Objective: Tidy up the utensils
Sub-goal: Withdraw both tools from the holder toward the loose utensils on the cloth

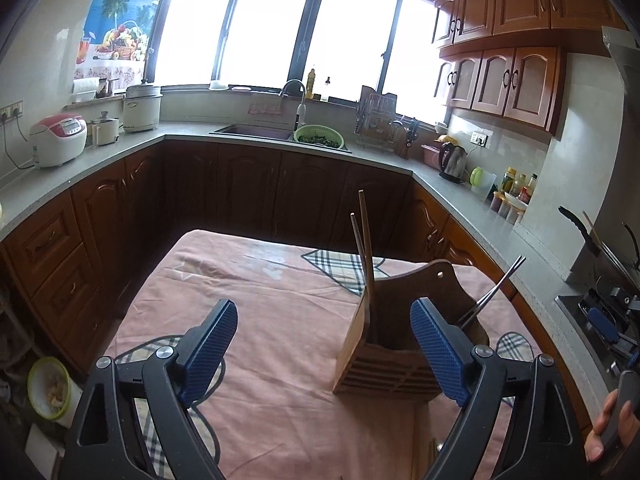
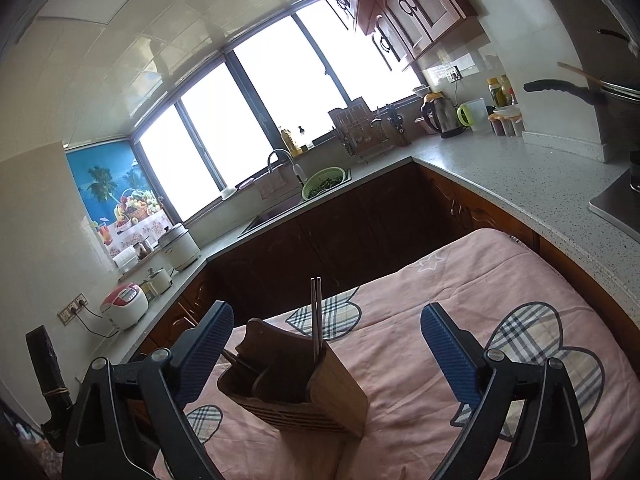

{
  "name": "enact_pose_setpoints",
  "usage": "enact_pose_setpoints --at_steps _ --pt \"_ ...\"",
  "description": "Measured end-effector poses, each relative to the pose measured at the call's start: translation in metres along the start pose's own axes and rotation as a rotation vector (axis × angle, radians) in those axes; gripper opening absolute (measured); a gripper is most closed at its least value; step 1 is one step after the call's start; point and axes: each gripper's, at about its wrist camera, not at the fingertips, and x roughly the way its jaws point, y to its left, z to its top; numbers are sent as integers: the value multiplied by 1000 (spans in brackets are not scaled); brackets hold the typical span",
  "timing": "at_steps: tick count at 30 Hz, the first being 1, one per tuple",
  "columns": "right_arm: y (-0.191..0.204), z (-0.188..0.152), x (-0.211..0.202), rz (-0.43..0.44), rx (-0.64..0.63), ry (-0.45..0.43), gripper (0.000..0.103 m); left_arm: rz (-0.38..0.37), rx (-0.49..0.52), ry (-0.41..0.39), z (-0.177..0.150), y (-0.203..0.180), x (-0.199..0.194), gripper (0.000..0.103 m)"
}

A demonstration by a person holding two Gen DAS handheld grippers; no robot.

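A wooden utensil holder (image 1: 384, 344) stands on the pink-clothed table (image 1: 256, 304). A pair of wooden chopsticks (image 1: 366, 248) stands in its left compartment and a pair of metal chopsticks (image 1: 496, 288) leans out of its right one. My left gripper (image 1: 324, 348) is open and empty, its right finger just in front of the holder. In the right wrist view the holder (image 2: 296, 392) sits between the fingers, nearer the left one, with the metal chopsticks (image 2: 317, 320) upright. My right gripper (image 2: 328, 352) is open and empty above the table (image 2: 460, 280).
A grey counter (image 1: 240, 132) runs around the kitchen on three sides, with a sink (image 1: 256, 130), a green colander (image 1: 319, 138), a rice cooker (image 1: 60, 140), a kettle (image 1: 452, 162) and bottles. A stove (image 1: 604, 316) lies to the right. A bowl (image 1: 46, 386) sits low on the left.
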Motion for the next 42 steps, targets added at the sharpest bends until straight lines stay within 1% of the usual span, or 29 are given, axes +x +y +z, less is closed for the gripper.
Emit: enact_pose_setpoints --at_steps 5,12,18,25,31,42 --pt "1 -21 -27 -4 -3 17 96 1 -17 49 -17 8 -30 89" --pt "4 -57 -65 -27 -31 50 96 1 -34 90 -40 18 -73 89" --pt "2 -89 -87 -42 -46 103 96 6 -38 131 -56 18 -92 89" --pt "-9 -113 -96 -66 -32 142 96 13 -38 176 -69 18 -94 89" --pt "-11 -127 -98 -80 -41 168 96 17 -42 209 -76 19 -85 89" --pt "-12 -141 -77 -94 -63 235 96 1 -8 273 -75 0 -55 88"
